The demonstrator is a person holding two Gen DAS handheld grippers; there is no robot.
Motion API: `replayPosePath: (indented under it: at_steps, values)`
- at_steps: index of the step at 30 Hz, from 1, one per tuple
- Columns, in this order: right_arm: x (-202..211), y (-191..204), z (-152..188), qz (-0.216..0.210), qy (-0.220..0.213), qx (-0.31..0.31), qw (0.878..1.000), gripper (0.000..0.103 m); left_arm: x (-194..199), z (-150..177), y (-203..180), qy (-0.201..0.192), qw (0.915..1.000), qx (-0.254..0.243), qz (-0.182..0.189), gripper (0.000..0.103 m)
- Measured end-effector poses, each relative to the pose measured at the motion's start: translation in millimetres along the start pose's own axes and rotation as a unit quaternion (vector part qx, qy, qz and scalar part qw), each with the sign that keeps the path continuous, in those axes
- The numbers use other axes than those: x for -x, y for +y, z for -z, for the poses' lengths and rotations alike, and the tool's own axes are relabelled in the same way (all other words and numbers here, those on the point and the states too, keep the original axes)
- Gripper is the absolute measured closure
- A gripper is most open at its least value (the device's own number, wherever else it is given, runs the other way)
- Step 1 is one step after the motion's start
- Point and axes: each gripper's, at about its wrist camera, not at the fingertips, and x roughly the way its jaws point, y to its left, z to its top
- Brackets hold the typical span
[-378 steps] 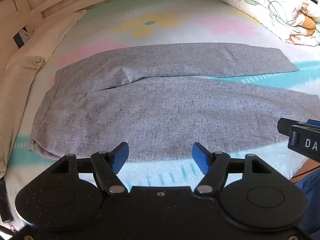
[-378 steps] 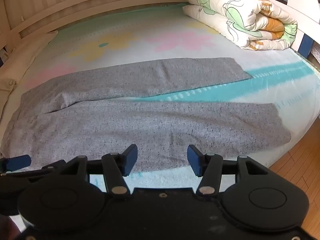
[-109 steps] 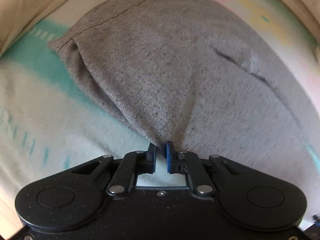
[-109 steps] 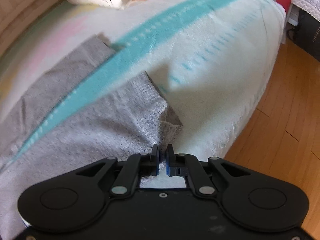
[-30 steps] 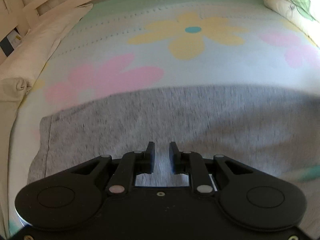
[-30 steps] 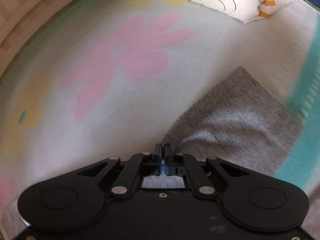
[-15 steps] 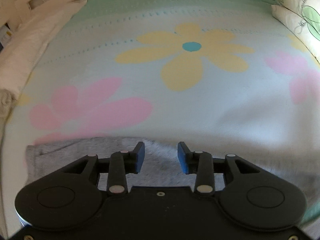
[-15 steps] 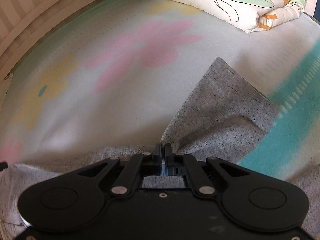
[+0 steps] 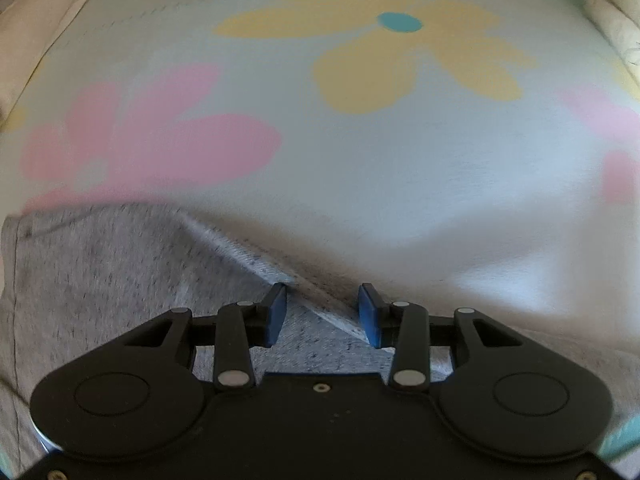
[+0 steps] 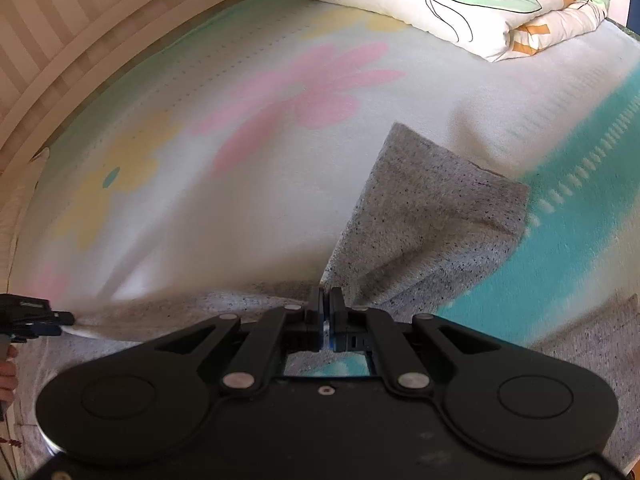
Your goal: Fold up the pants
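Observation:
The grey speckled pants (image 9: 112, 280) lie on the bed, one leg laid over the other lengthwise. In the left wrist view my left gripper (image 9: 322, 312) is open, its blue pads either side of the pants' far edge near the waist. In the right wrist view my right gripper (image 10: 325, 300) is shut on the pants (image 10: 432, 208) near the leg hem, with cloth drawn up into a ridge in front of it. The left gripper's tip (image 10: 36, 316) shows at the far left there.
The bed sheet (image 9: 360, 168) has pink and yellow flowers and a teal stripe (image 10: 568, 240). A folded floral quilt (image 10: 460, 0) lies at the back right. A striped curved headboard (image 10: 60, 40) runs along the far side.
My left gripper has opened wider and let go of the waist edge, which now lies on the bed. My right gripper stays shut on the leg and has drawn back a little.

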Motion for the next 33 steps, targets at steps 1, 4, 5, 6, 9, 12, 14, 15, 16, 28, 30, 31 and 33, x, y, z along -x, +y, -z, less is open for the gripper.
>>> replayPosePath:
  at_steps: [1, 4, 5, 6, 9, 12, 14, 15, 16, 28, 30, 31, 33]
  values:
    - [1, -1, 0, -0.002, -0.002, -0.003, 1.0, 0.1, -1, 1, 2, 0.003, 0.9999, 0.011, -0.002, 0.059]
    - [2, -7, -4, -0.006, -0.007, -0.006, 1.0, 0.1, 0, 6, 10, -0.003, 0.9988, 0.041, 0.028, 0.09]
    - [4, -7, -3, -0.007, -0.009, -0.007, 1.0, 0.1, 1, 6, 14, -0.007, 0.9978, 0.051, 0.042, 0.091]
    - [5, -8, -4, -0.008, -0.01, -0.009, 1.0, 0.1, 3, 8, 20, -0.012, 0.9968, 0.063, 0.048, 0.096]
    - [12, -10, -2, -0.014, -0.015, -0.017, 1.0, 0.1, 21, 16, 28, -0.032, 0.9942, 0.079, 0.065, 0.098]
    - [27, -12, 0, -0.016, -0.024, -0.012, 1.0, 0.1, 56, 34, 26, -0.067, 0.9956, 0.04, 0.051, 0.098]
    - [40, -15, 3, -0.014, -0.031, -0.009, 0.999, 0.1, 84, 56, 27, -0.087, 0.9947, 0.024, 0.049, 0.098]
    - [47, -17, 5, -0.013, -0.036, -0.007, 0.999, 0.1, 99, 62, 31, -0.094, 0.994, 0.017, 0.052, 0.098]
    - [53, -18, 8, -0.012, -0.039, -0.005, 0.999, 0.1, 110, 76, 32, -0.102, 0.9933, 0.01, 0.054, 0.098]
    - [109, -59, 63, 0.013, -0.031, 0.017, 0.999, 0.1, 173, 211, 41, -0.114, 0.9894, -0.053, 0.072, 0.098]
    - [109, -65, 76, 0.018, -0.022, 0.02, 0.999, 0.1, 170, 228, 41, -0.101, 0.9906, -0.059, 0.07, 0.098]
    - [109, -66, 82, 0.022, -0.017, 0.023, 0.999, 0.1, 167, 236, 39, -0.097, 0.9909, -0.065, 0.067, 0.098]
    - [105, -69, 92, 0.029, -0.006, 0.03, 0.999, 0.1, 166, 257, 39, -0.086, 0.992, -0.072, 0.058, 0.098]
